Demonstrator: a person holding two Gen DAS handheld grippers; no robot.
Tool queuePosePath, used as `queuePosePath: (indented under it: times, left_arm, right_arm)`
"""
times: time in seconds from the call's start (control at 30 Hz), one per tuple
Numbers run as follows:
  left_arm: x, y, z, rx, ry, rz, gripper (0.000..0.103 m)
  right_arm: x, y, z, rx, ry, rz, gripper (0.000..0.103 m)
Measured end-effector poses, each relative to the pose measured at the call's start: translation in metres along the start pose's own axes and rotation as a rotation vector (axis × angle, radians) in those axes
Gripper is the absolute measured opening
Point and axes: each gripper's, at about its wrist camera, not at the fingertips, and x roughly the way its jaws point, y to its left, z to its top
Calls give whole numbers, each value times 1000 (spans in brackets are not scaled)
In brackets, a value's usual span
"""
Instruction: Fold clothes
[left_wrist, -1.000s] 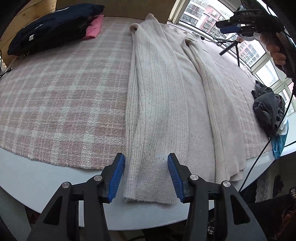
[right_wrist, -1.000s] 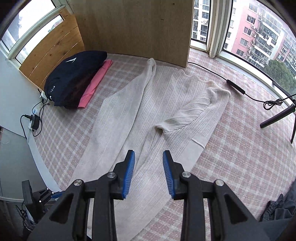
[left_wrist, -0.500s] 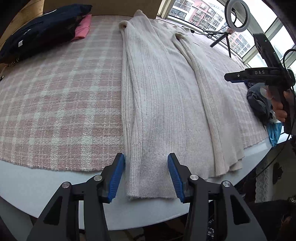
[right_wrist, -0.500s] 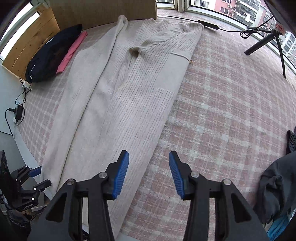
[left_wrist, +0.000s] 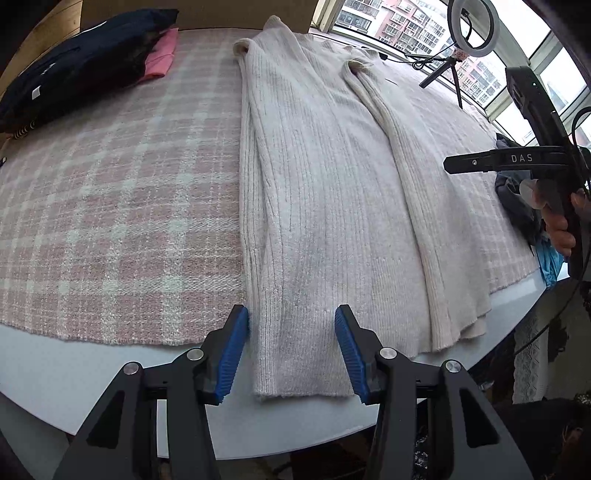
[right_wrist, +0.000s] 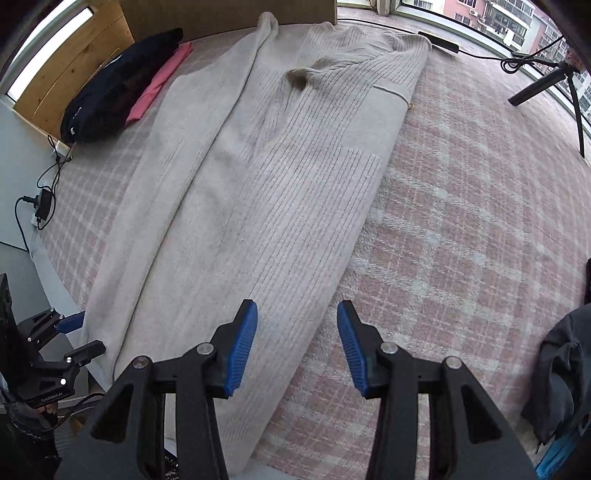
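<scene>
The cream ribbed cardigan (left_wrist: 332, 206) lies lengthwise on the plaid-covered tabletop (left_wrist: 110, 206), hem overhanging the near edge, where the left gripper (left_wrist: 291, 354) and right gripper (right_wrist: 297, 347) hover spread and empty, seemingly positioned to take it.

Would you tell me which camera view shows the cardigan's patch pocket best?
The right wrist view shows it best: the patch pocket lies face up near the right edge of the cream knit cardigan, its top hem clearly outlined. In the left wrist view the cardigan shows mainly long ribs and its bottom hem; I cannot make out the pocket there.
</scene>
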Motion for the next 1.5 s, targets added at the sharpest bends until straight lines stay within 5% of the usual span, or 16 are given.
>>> queuePosePath:
  times: [0.6, 0.9, 1.1, 1.37, 1.5]
  left_arm:
    - [4, -15, 17, -15, 7, -14, 51]
    - [-1, 0, 18, -102, -22, -55, 51]
    - [12, -10, 20, -72, -27, -69, 51]
    - [26, -27, 28, -19, -36, -41, 42]
    - [27, -26, 27, -28, -42, -37, 26]
  right_arm:
    - [15, -6, -10, 6, 49, 33, 45]
    - [-8, 8, 15, -20, 15, 22, 46]
    - [-24, 17, 33, -39, -9, 14, 46]
    - [7, 111, 194, -203, -67, 4, 47]
    - [58, 163, 241, -297, -9, -142, 47]
